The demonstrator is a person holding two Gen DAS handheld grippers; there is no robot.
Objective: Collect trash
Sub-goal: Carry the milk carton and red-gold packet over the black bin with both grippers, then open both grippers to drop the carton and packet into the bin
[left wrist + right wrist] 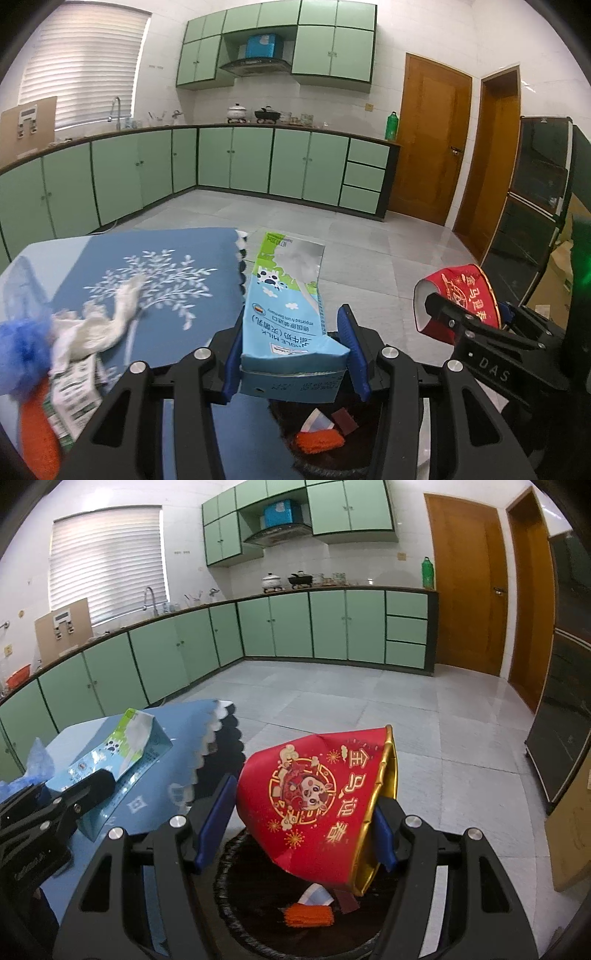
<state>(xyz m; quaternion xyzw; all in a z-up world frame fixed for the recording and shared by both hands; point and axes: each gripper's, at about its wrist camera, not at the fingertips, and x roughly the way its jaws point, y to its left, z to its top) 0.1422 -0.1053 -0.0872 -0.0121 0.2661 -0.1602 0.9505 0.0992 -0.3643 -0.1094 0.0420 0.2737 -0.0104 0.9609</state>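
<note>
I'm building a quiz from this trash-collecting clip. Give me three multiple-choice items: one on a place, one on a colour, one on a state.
1. Where is the bin?
A. Below both grippers
B. On the counter
C. By the door

2. The paper cup is mainly:
A. Green
B. Red
C. White

3. The left gripper is:
A. Empty
B. Out of view
C. Clamped on the milk carton

Answers:
A, its dark opening shows under the fingers.
B, red with a gold rim, in the right gripper.
C, blue pads press its sides.
</note>
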